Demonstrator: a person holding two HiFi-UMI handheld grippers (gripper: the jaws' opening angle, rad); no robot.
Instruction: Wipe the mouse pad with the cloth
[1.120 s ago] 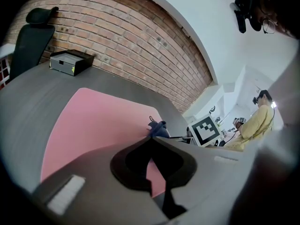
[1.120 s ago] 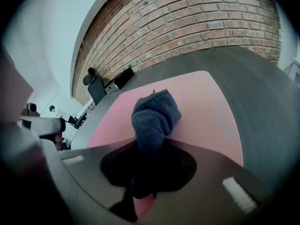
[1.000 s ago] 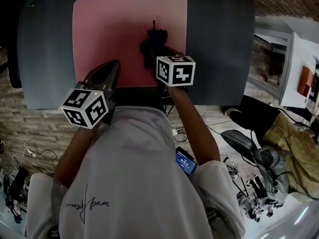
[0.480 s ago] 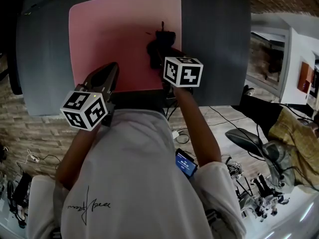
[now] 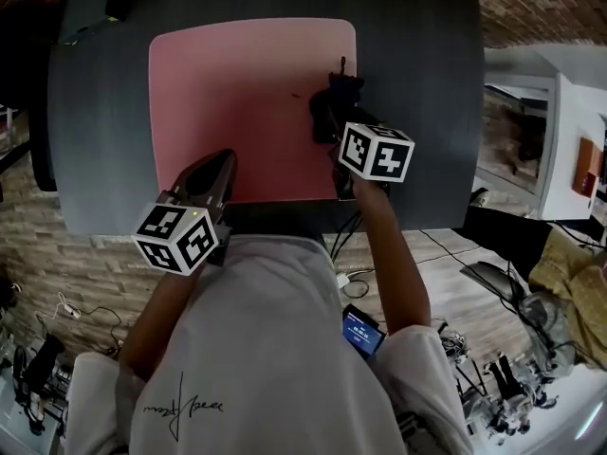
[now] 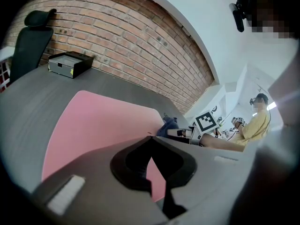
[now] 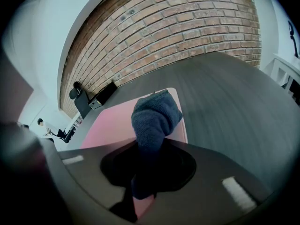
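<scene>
While our right gripper (image 5: 338, 126) has its fingers clamped on the dark blue cloth (image 5: 329, 104), the bunched end of that cloth pokes out ahead of the fingers and rests on the pink mouse pad (image 5: 237, 93), near the pad's right edge. Grey counter (image 5: 422, 83) runs on to the right of those fingers. Our left gripper (image 5: 220, 164) has its fingers together with nothing between them, tips over the pad's near edge. The pad spreads ahead of them and the cloth lies off to their right. Far ahead of the left fingers a black box (image 6: 70, 63) sits on the counter
</scene>
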